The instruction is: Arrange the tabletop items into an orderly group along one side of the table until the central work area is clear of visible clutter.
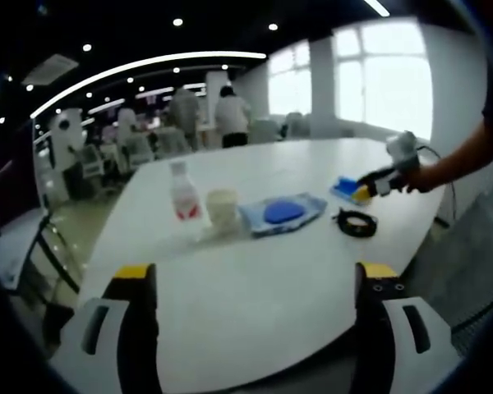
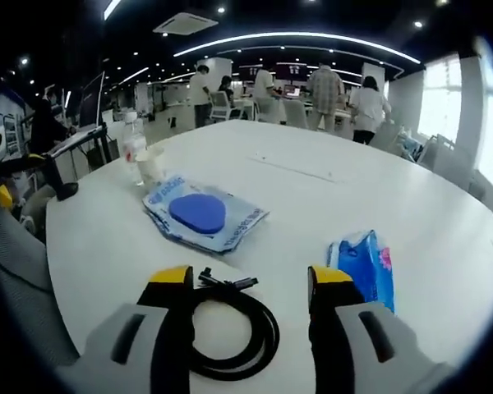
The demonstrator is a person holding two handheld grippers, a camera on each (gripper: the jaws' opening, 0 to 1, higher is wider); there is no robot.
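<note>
— Items first: what is lying ahead of the left gripper [image 1: 255, 283]?

— Its jaws are standing wide apart and holding nothing. Beyond them, a clear plastic bottle [image 1: 183, 193] with a red label is standing beside a pale paper cup [image 1: 223, 209]. Just right of the cup, a crinkly plastic pouch [image 1: 283, 214] is lying flat with a rounded blue patch on it. Further right, a black cable [image 1: 356, 222] is sitting in a loop.

— And the right gripper [image 2: 251, 283]?

— It is reaching in from the right of the left gripper view, over a glossy blue pack [image 1: 346, 188]. In its own view its yellow-tipped jaws are gaping, empty. The cable coil [image 2: 230, 328] is lying between and just under them, and the blue pack [image 2: 364, 267] is lying just beside the right jaw. The pouch [image 2: 202, 217] is resting further ahead, the cup [image 2: 152, 164] and bottle [image 2: 133, 148] beyond it to the left.

— The surface?

— A smooth white table [image 2: 329, 197] with a rounded edge is carrying everything. Behind it, people [image 2: 345, 94] are standing among desks, ceiling light strips are glowing, and bright windows [image 1: 378, 74] are showing.
</note>
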